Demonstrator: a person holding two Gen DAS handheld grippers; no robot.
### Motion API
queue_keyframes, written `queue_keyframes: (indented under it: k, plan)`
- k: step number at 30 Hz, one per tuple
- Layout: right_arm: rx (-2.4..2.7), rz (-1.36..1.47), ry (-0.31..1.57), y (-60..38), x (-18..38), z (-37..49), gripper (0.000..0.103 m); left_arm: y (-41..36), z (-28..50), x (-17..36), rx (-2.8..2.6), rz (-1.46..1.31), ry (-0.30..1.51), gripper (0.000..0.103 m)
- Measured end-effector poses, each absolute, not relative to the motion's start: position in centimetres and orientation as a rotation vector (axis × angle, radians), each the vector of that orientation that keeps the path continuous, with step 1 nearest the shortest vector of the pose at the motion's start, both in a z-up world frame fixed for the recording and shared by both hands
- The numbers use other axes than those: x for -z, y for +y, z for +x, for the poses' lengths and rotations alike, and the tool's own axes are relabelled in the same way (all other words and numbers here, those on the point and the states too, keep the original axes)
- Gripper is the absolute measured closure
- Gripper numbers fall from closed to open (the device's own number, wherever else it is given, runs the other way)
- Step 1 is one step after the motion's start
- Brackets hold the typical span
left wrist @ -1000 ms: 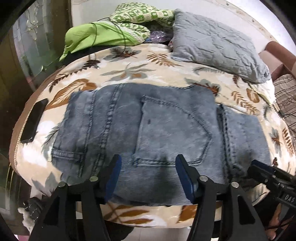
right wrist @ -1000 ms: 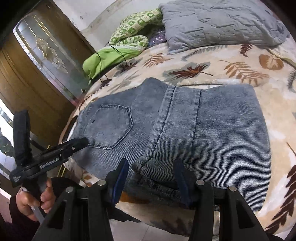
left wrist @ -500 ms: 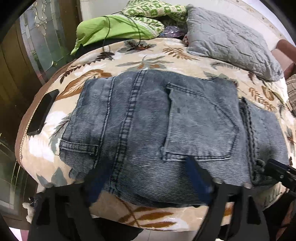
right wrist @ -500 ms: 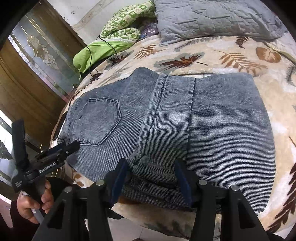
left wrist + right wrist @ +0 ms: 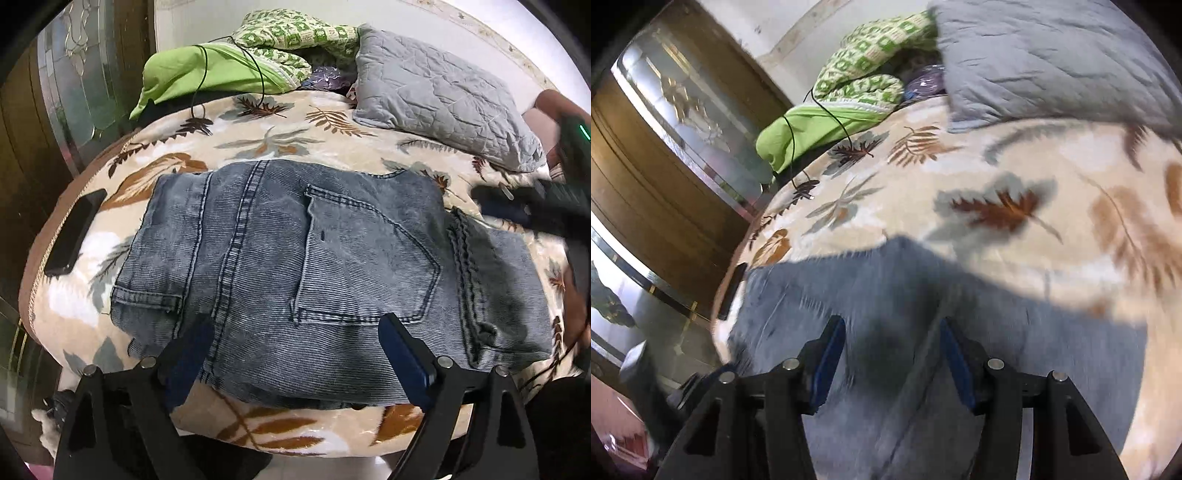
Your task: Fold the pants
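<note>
1. Nearest the left wrist camera, the left gripper has its jaws spread wide, holding nothing; its blue pads sit over the near edge of the pants.
2. Over the same garment in the right wrist view, the right gripper also has its jaws wide apart and empty, with blurred denim between and beneath them.
3. The pants, grey-blue denim, lie folded into a broad rectangle on the bed, near its front edge, back pocket facing up.
4. A folded-over leg section overlaps the pants' right part, its thick seam running front to back.
5. At the right edge of the left wrist view, the other gripper shows as a dark blur above the bed, just past the pants' far right corner.
6. A black phone lies on the bed's left edge, near the pants but apart from them.
7. Beyond the pants, the leaf-patterned blanket covers the bed.
8. At the far end lie a grey quilted pillow, a bright green cloth with a thin black cable across it, and a green-and-white patterned cloth.
9. A wooden cabinet with glass panels stands to the left of the bed.
</note>
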State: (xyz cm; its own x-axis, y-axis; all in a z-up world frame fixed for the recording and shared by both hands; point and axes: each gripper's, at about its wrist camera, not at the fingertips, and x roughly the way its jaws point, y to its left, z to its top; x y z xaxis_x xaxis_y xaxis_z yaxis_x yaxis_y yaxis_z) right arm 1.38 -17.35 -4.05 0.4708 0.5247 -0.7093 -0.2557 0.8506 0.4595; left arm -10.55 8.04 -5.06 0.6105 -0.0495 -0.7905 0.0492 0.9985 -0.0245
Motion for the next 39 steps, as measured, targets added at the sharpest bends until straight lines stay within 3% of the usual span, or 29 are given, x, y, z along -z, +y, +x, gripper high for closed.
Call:
queue_keyframes:
  k: [8,9,10,11,12,15,24,31,39]
  plan:
    - [-0.528,0.204,1.049,-13.9,6.7,8.7,0.046,8.7,-9.6,7.0,0.059,0.025,0.969,0.012]
    - [-0.531,0.189,1.065,-13.5,7.1,8.8,0.055,8.8,-9.6,7.0,0.065,0.024,0.967,0.012]
    - [-0.535,0.169,1.073,-13.1,7.4,8.8,0.075,8.9,-9.6,7.0,0.069,0.022,0.965,0.012]
    - [-0.537,0.136,1.076,-12.5,7.7,8.6,0.084,9.0,-9.6,7.0,0.069,0.020,0.964,0.012]
    - [-0.526,0.113,1.075,-12.1,7.9,8.4,0.091,9.2,-9.7,6.8,0.061,0.020,0.961,0.012]
    - [-0.476,0.058,1.056,-11.1,8.2,8.1,0.096,10.2,-9.7,6.1,0.023,0.005,0.939,0.013]
    - [-0.403,0.111,1.032,-11.3,9.7,9.6,0.097,10.0,-10.2,7.0,0.026,0.055,0.948,0.012]
    - [-0.409,0.213,0.956,-12.7,6.5,7.2,0.095,11.6,-11.3,4.6,-0.013,0.035,0.905,0.013]
    - [-0.551,0.247,0.867,-10.9,3.3,1.6,0.095,20.3,-10.5,2.1,-0.154,-0.163,0.926,0.012]
